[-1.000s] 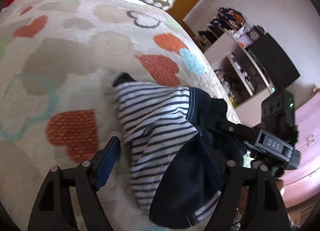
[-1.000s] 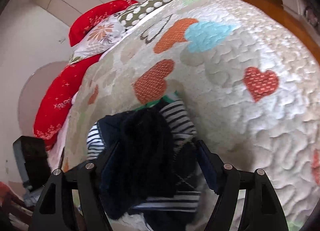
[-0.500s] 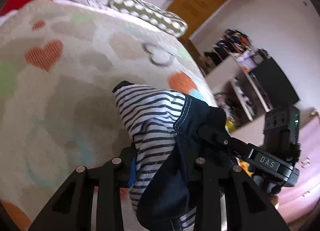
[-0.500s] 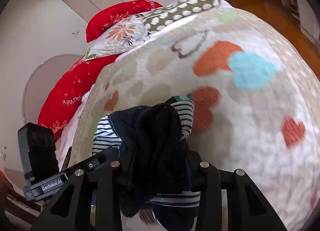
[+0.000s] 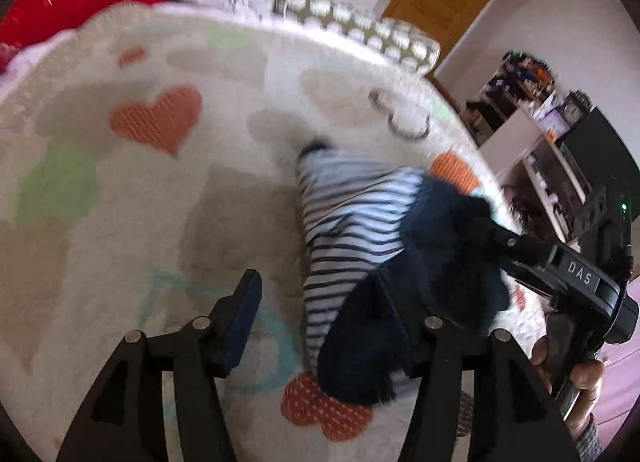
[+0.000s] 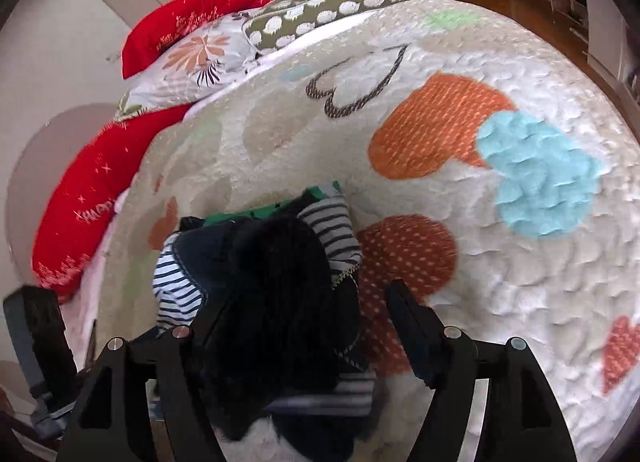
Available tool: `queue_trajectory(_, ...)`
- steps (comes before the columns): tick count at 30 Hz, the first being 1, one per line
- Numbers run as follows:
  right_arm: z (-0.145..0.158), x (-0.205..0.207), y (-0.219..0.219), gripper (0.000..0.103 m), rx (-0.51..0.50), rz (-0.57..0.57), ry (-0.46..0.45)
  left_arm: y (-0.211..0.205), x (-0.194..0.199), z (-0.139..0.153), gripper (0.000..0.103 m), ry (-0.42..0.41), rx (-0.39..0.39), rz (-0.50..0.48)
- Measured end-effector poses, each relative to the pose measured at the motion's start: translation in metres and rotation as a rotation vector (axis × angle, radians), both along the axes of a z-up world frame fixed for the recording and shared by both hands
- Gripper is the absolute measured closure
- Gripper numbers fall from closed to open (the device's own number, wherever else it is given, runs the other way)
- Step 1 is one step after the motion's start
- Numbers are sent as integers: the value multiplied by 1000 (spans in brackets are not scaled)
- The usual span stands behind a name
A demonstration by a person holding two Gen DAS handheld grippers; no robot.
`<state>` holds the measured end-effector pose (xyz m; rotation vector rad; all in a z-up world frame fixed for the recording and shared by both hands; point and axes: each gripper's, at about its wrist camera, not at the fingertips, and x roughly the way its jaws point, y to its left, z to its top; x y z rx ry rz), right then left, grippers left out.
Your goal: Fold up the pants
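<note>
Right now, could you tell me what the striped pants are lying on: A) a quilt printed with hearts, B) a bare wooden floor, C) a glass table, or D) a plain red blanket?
A: the striped pants lie bunched on the quilt, whose cream surface shows orange, red and blue hearts.

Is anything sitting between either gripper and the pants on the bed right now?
Nothing visible. The striped pants lie bunched on the heart quilt, already between the fingers of both the left gripper and the right gripper; both have just been opening.
</note>
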<state>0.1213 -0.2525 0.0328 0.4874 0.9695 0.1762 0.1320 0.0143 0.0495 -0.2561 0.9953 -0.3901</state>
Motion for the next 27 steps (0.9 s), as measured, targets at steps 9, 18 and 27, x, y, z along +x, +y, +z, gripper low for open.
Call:
queue_trajectory(9,41,-22,3,64,298,108,-116,-13,31,-8,46,65,-116,1)
queue_trajectory(18,0,-36,8,66,223,73,-79,-17,20,-26,45,93,-104,18)
queue_trajectory(27,34,-97,10,48,-19,-18,-152,6,-101,51,6,-371,233,241)
